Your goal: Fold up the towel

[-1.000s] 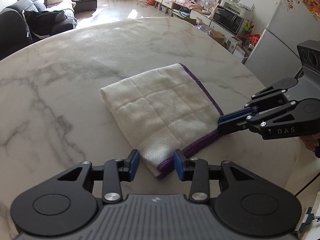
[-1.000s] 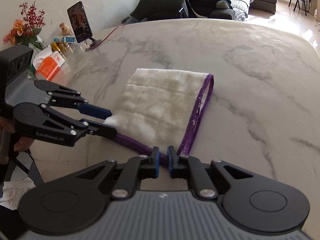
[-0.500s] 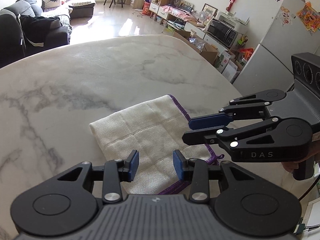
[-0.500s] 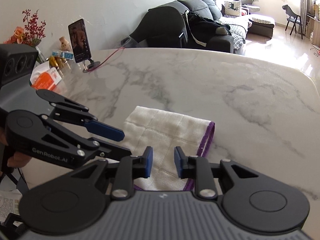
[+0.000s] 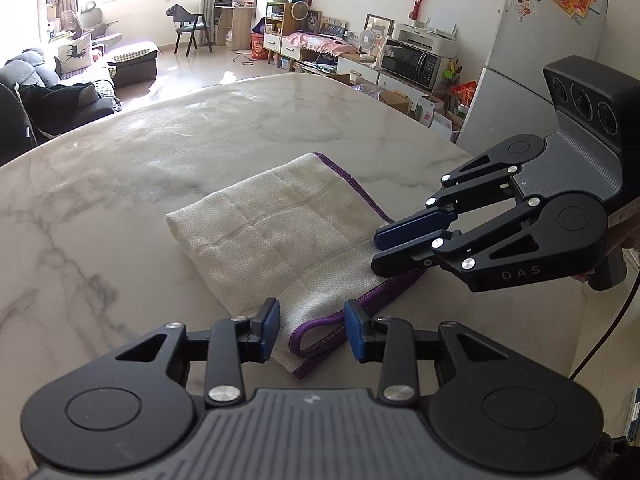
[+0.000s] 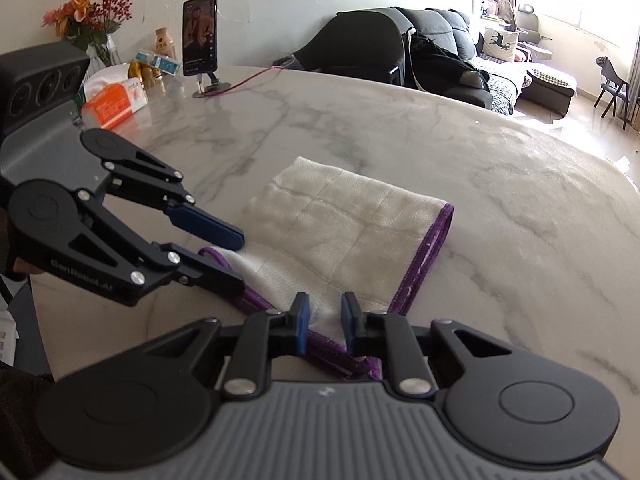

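The folded towel (image 5: pixel 280 236) lies just ahead of both tongs: left tongs (image 5: pixel 312 330) part-open over its near corner, right tongs (image 6: pixel 325 322) narrow, just been closing, astride the purple hem.

Right gripper (image 6: pixel 325 323) jaws, just closing, straddle the folded towel's (image 6: pixel 344 228) near edge.

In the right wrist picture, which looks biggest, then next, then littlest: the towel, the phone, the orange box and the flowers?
1. towel, by far
2. flowers and orange box: look alike, so no ranking
3. phone, a bit smaller

The last three sit farther from the camera, so they look smaller than they are.
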Tool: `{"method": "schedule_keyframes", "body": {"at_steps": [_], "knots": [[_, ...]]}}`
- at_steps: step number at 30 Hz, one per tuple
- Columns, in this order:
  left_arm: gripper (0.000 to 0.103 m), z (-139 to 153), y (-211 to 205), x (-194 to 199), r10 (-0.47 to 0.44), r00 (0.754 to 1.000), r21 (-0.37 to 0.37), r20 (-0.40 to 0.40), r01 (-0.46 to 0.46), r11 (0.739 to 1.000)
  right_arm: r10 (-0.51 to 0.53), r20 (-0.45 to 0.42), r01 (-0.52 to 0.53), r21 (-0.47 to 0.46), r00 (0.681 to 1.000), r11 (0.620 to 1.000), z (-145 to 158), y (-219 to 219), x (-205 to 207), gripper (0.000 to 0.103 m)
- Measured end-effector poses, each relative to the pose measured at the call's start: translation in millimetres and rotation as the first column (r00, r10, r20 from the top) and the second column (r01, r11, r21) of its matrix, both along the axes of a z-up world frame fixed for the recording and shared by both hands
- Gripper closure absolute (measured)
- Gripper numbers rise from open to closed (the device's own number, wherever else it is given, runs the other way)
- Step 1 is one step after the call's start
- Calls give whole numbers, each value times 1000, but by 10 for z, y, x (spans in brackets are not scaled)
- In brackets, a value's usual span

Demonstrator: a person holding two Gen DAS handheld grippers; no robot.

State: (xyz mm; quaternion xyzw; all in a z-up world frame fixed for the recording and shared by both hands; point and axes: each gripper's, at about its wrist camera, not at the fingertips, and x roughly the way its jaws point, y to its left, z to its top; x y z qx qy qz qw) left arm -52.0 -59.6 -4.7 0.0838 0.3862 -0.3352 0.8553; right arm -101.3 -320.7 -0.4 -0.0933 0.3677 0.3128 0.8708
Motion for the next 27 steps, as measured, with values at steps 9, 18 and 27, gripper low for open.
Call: {"method": "schedule_keyframes", "body": {"at_steps": [9, 18, 27], "knots": [[62, 119, 179, 61, -46, 998, -54, -44, 43, 998, -7, 16, 6, 67, 1000, 998, 210, -191, -23, 79], [58, 365, 61, 326, 36, 995, -71, 98, -29, 997, -34, 90, 30, 43, 995, 999, 327, -3, 403, 75], [59, 180, -286, 576, 15, 989, 106, 147, -31, 994, -8, 96, 10, -26, 995, 1000, 210, 232, 739, 75]]}}
